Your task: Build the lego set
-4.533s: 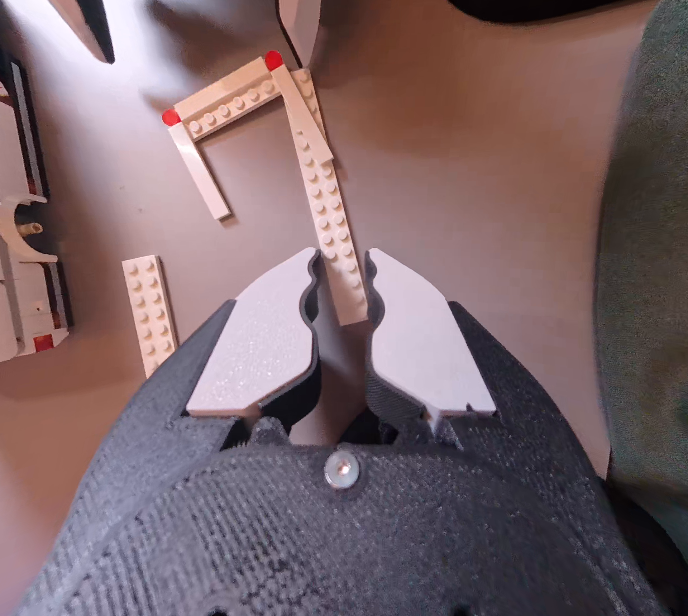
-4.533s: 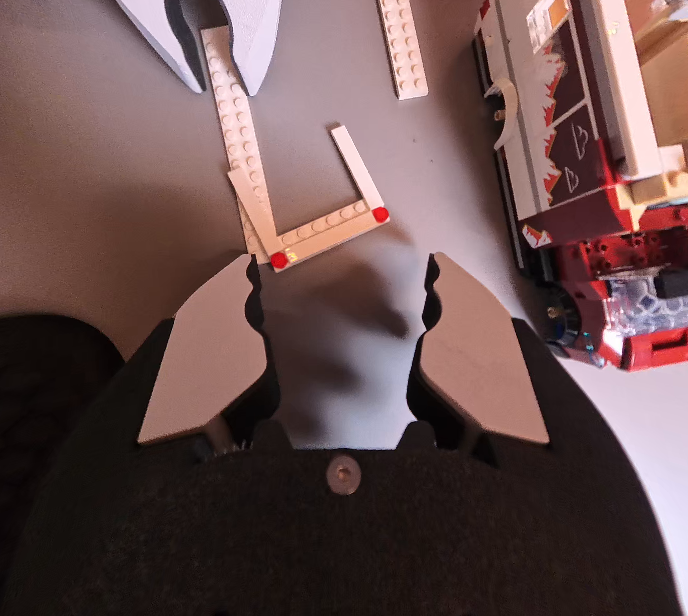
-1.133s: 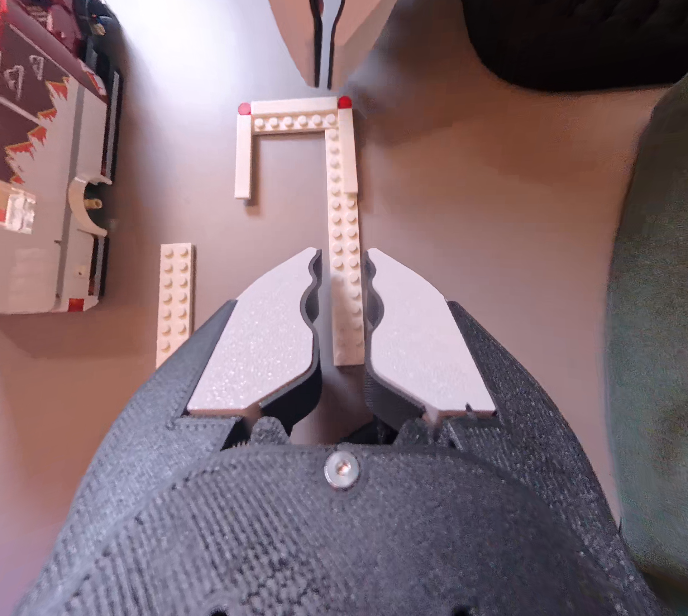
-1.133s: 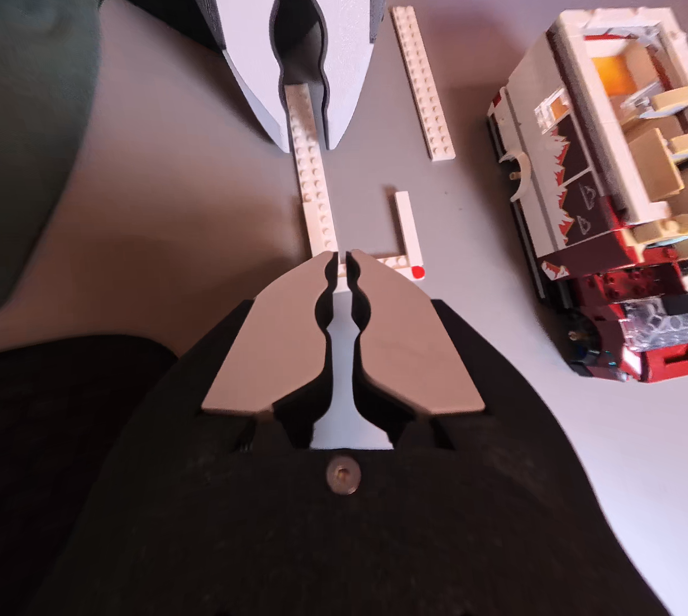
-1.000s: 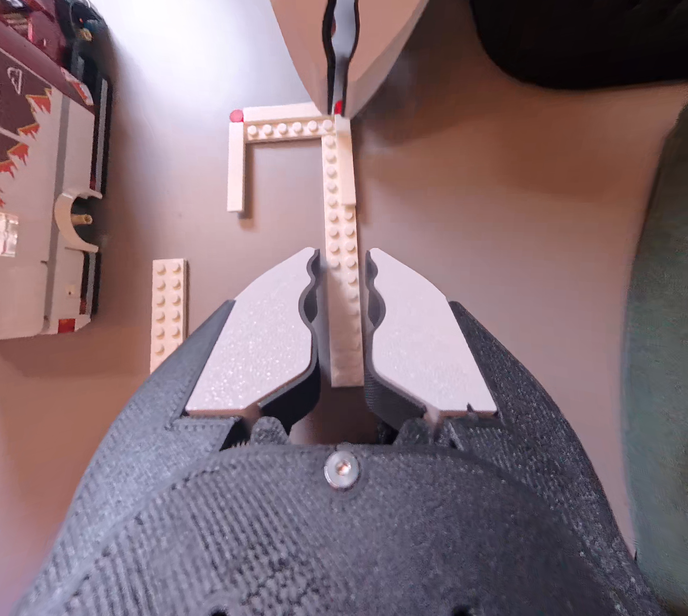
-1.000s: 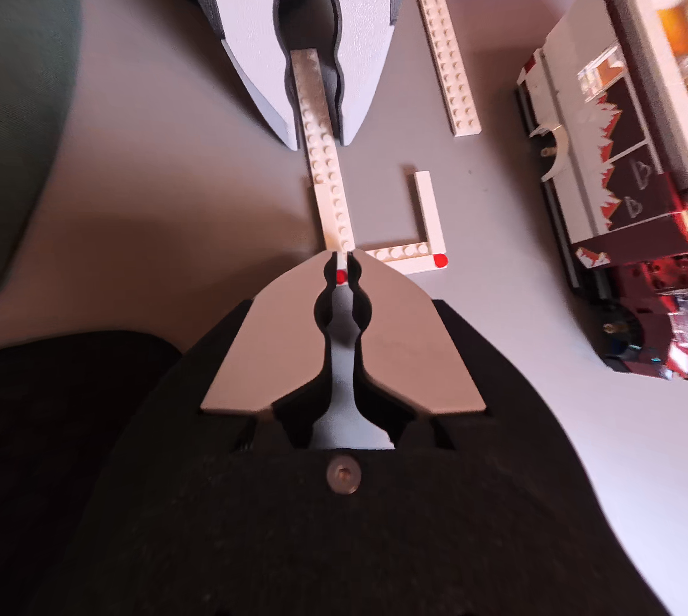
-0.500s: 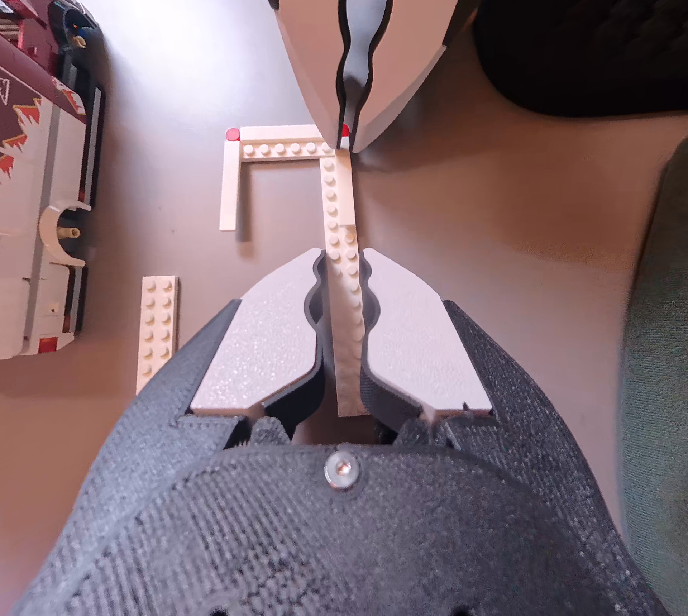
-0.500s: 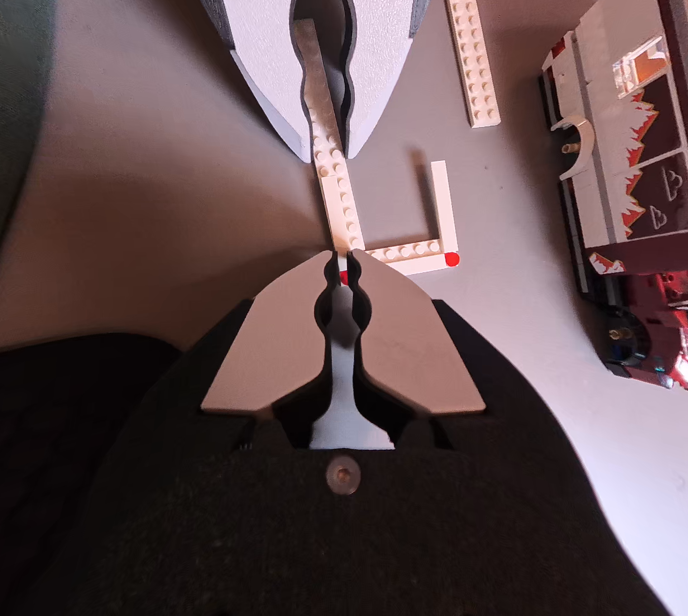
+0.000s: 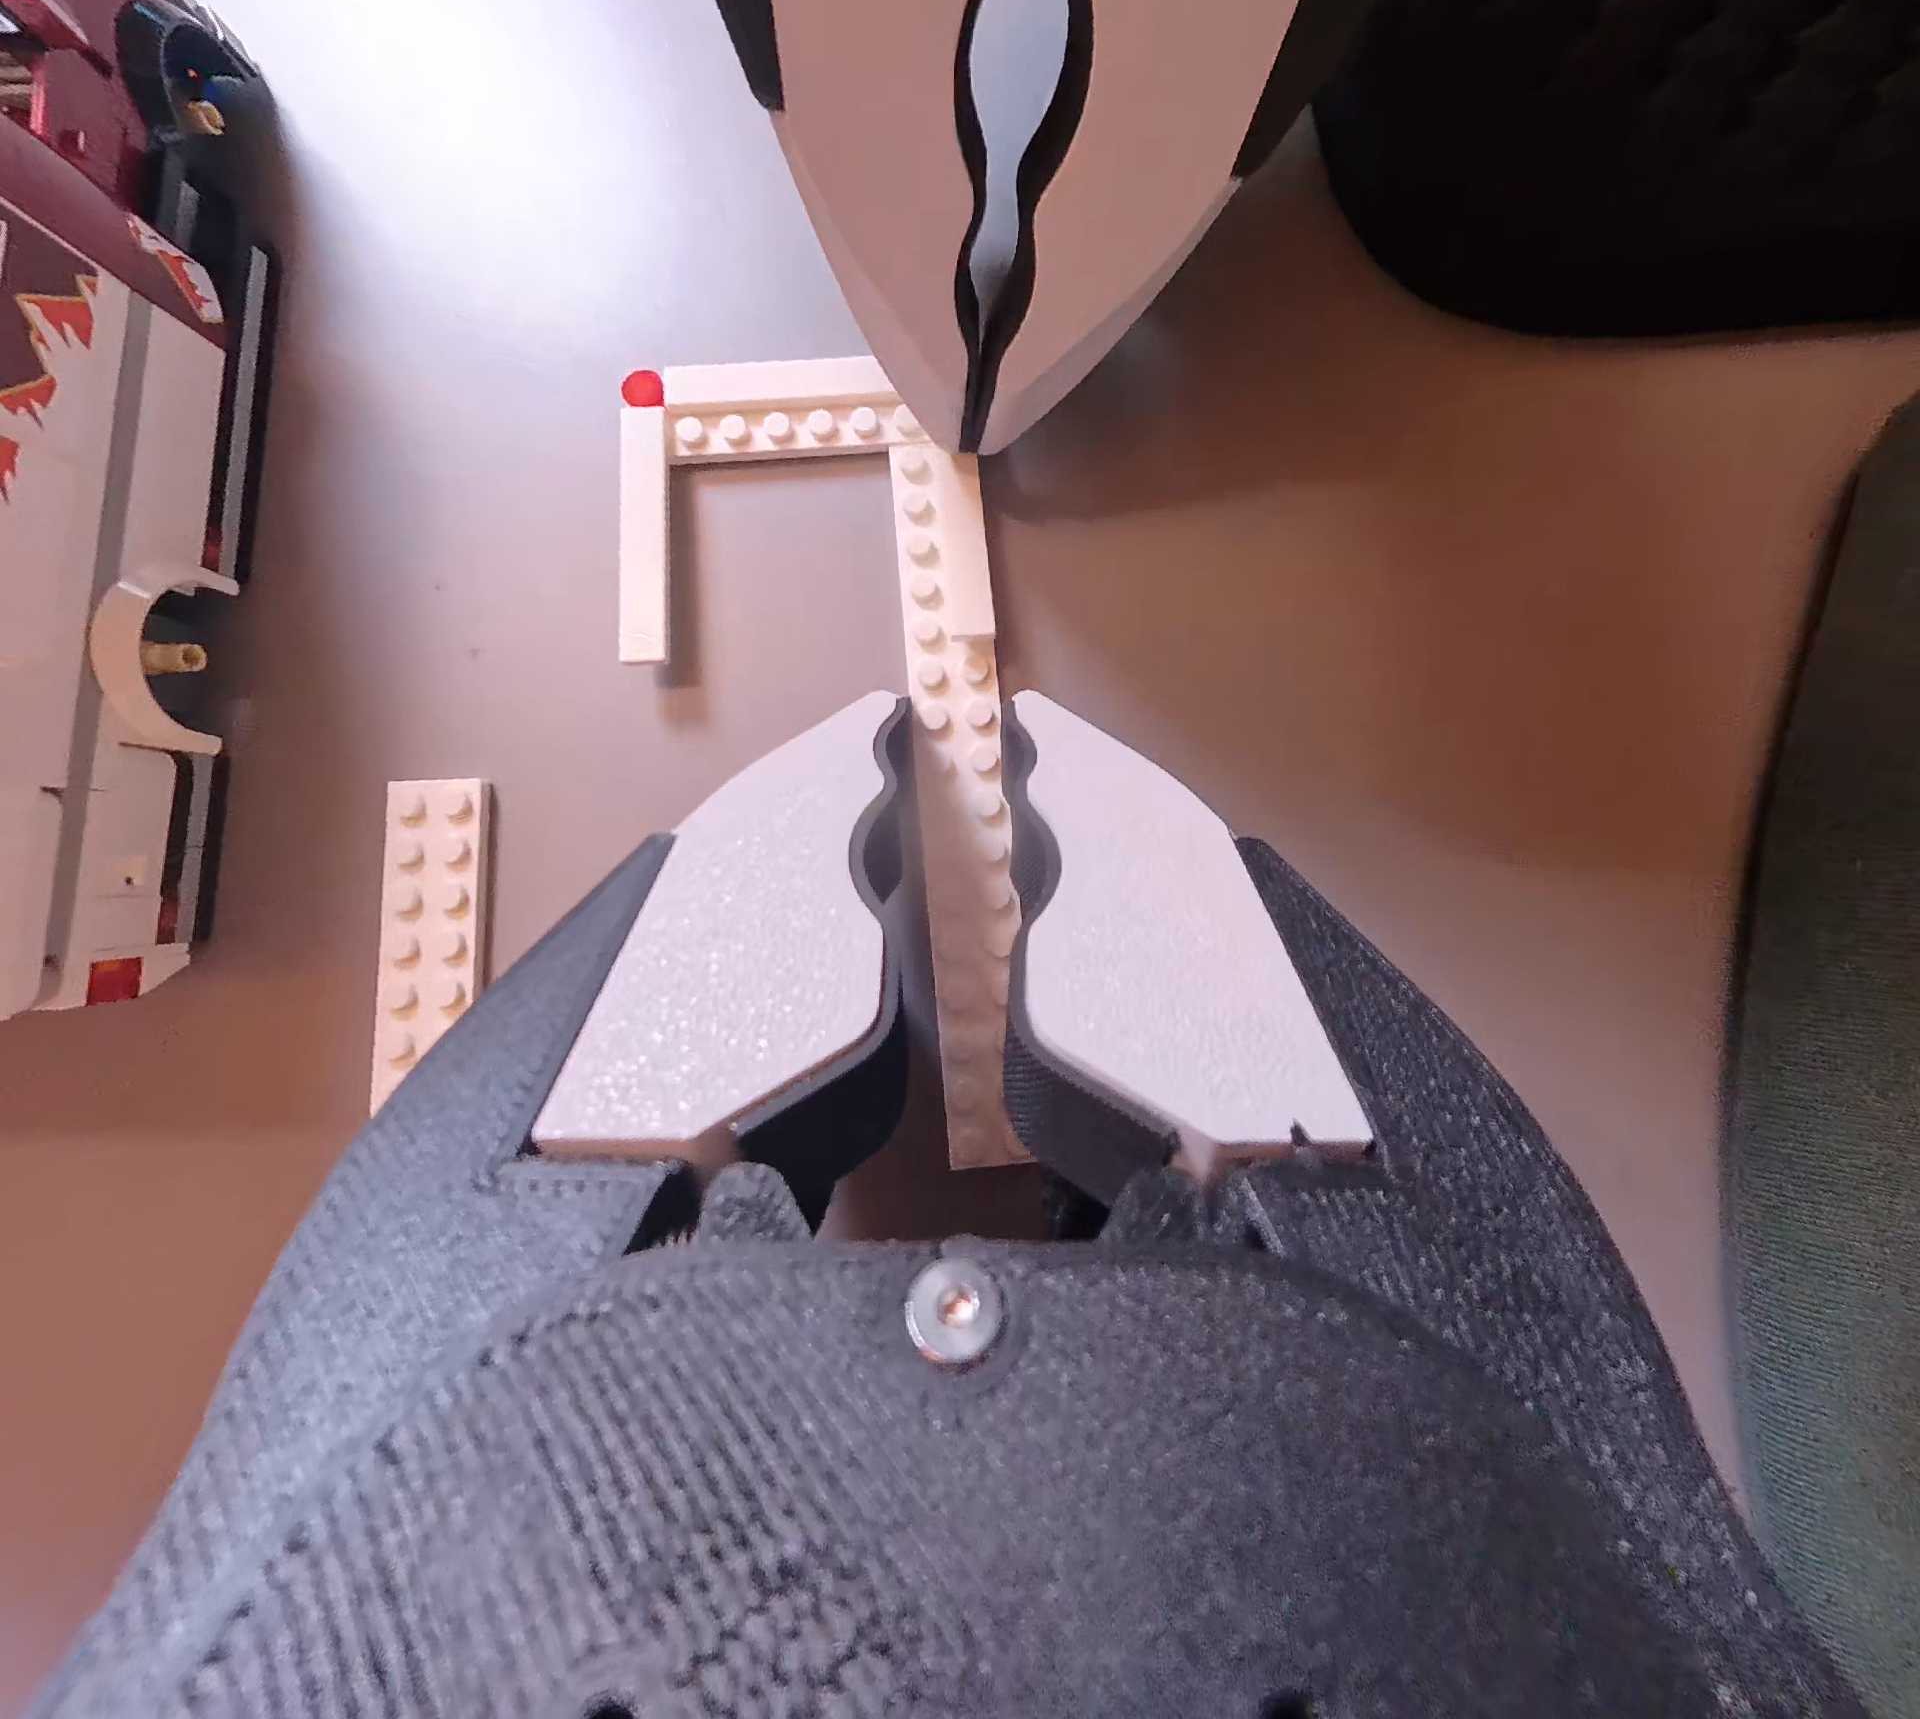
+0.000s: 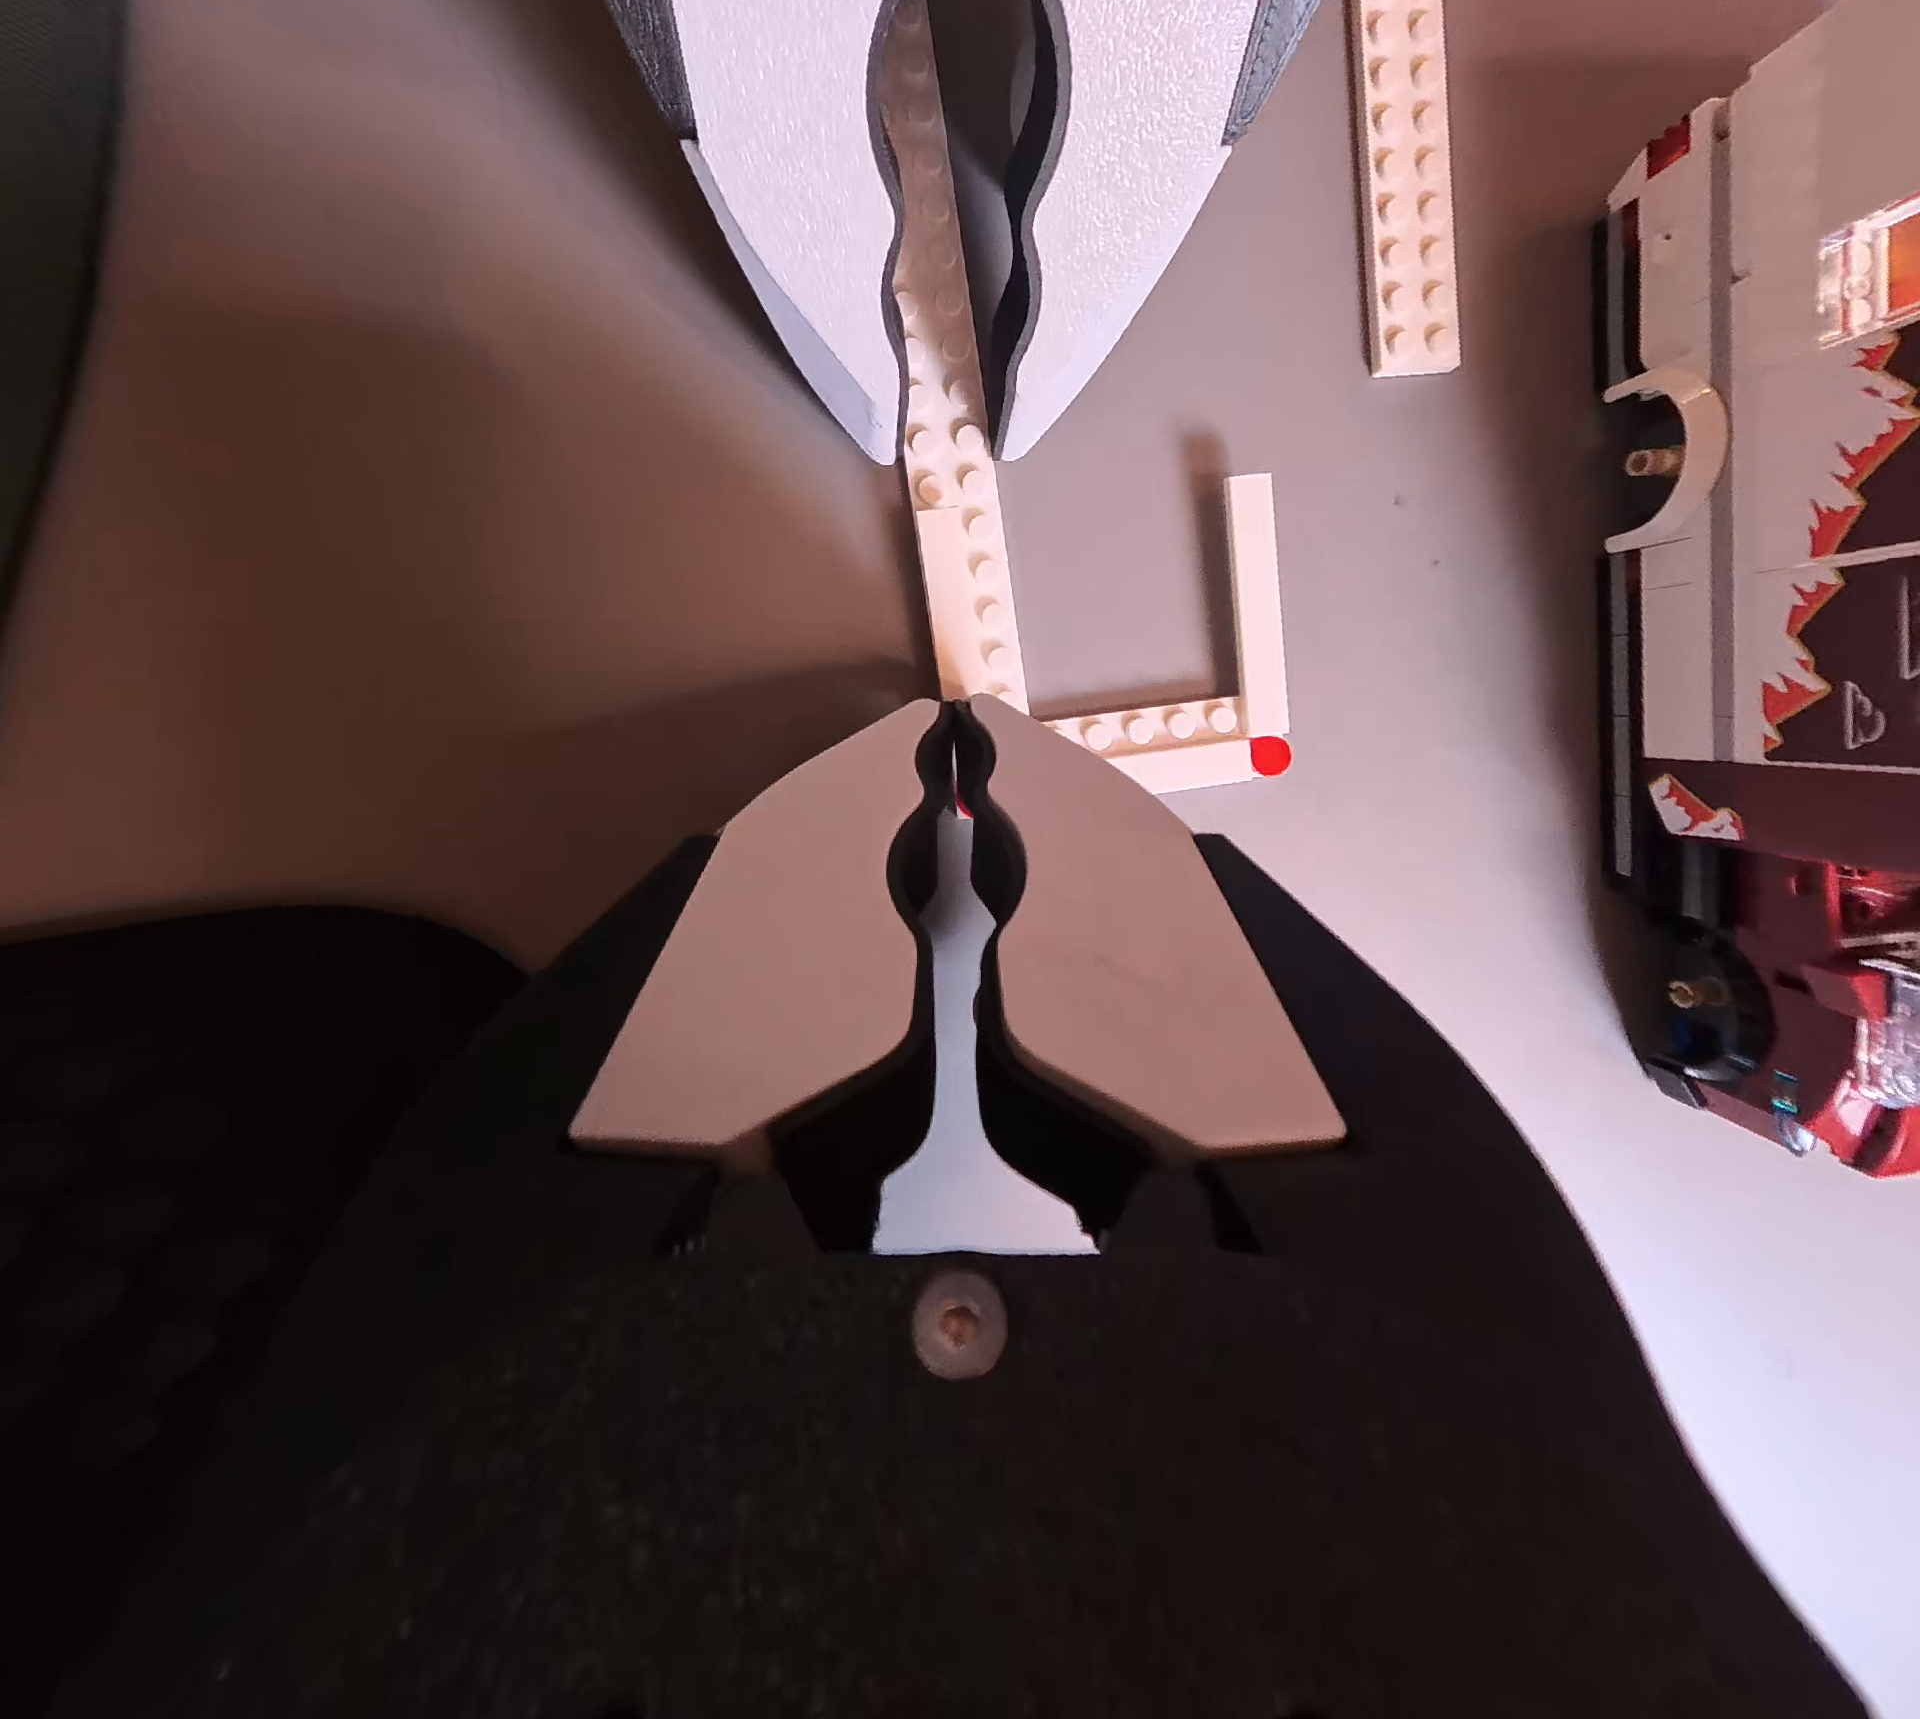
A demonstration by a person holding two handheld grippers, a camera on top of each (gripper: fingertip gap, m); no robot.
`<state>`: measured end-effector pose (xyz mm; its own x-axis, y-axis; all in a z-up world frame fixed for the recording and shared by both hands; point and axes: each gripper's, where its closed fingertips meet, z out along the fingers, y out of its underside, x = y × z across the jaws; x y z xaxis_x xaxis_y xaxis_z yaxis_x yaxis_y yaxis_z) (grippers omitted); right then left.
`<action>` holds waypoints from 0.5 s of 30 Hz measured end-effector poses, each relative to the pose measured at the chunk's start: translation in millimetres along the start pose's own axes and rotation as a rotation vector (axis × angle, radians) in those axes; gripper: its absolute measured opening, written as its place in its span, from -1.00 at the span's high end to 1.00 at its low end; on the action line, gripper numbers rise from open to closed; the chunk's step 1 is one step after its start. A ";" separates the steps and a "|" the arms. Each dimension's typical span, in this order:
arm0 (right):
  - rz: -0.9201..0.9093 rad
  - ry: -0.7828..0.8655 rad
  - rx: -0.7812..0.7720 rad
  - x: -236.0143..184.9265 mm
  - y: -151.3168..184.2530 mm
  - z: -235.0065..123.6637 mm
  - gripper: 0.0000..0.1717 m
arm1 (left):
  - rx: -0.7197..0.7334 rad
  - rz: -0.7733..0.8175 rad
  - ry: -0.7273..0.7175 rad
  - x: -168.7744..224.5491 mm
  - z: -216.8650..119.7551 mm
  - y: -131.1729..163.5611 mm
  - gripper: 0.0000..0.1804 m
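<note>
The left gripper is clamped across the long white studded plate on the table, best kept level, while the right gripper, fingertips together, presses the white frame corner, hiding whether the joint is fully seated

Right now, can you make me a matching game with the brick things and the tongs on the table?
Things:
1. long white studded plate
2. red round stud
3. right tongs
4. brick-built van

Clues:
A. closed tips at the frame's corner
B. between the left tongs' fingers
C. dark red and white, at the table's side
D. on the white frame's far corner

Pairs: 1-B, 2-D, 3-A, 4-C
</note>
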<state>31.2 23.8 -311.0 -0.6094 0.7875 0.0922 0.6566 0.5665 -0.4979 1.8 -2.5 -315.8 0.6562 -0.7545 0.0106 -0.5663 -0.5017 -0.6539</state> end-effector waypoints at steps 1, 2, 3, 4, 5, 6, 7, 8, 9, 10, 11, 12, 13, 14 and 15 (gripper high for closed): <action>0.010 -0.003 0.005 0.0 0.0 0.0 1.00 | 0.001 0.000 0.000 0.0 0.0 0.1 0.82; 0.024 -0.008 0.011 0.0 0.0 0.0 1.00 | 0.001 0.000 0.001 0.0 0.0 0.0 0.82; 0.036 -0.012 0.016 0.0 0.1 0.0 1.00 | 0.001 0.001 0.001 0.0 0.0 0.1 0.82; 0.042 -0.014 0.018 0.0 0.1 0.2 1.00 | 0.001 0.002 0.002 0.0 0.1 0.0 0.82; 0.046 -0.014 0.014 0.1 0.3 0.3 1.00 | 0.001 0.003 0.003 0.0 0.1 0.0 0.82; 0.050 -0.015 0.007 0.0 0.3 0.3 1.00 | 0.001 0.004 0.003 0.2 0.1 0.0 0.82; 0.052 -0.017 0.000 0.0 0.4 0.4 1.00 | 0.001 0.004 0.004 0.1 0.1 -0.1 0.82; 0.052 -0.018 -0.007 0.1 0.5 0.4 1.00 | 0.000 0.003 0.006 0.1 0.1 -0.1 0.82; 0.050 -0.019 -0.012 0.1 0.5 0.5 1.00 | -0.001 0.003 0.006 0.1 0.1 -0.1 0.82; 0.049 -0.020 -0.016 0.1 0.6 0.5 1.00 | -0.001 0.004 0.006 0.1 0.1 0.0 0.82; 0.050 -0.021 -0.021 0.1 0.7 0.6 1.00 | 0.000 0.004 0.006 0.1 0.2 -0.1 0.82; 0.050 -0.020 -0.027 0.0 0.8 0.8 1.00 | 0.001 0.004 0.006 0.1 0.2 -0.1 0.82; 0.047 -0.016 -0.036 0.0 1.0 0.9 1.00 | 0.001 0.004 0.005 0.2 0.2 -0.1 0.82; 0.042 -0.015 -0.044 0.0 0.8 1.0 1.00 | 0.001 0.005 0.006 0.2 0.3 -0.2 0.82; 0.043 -0.016 -0.049 -0.1 0.6 1.2 1.00 | 0.001 0.005 0.006 0.2 0.3 -0.2 0.82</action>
<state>31.1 23.8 -312.4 -0.5869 0.8076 0.0578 0.7031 0.5438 -0.4581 2.2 -2.4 -315.9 0.6504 -0.7595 0.0122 -0.5691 -0.4978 -0.6544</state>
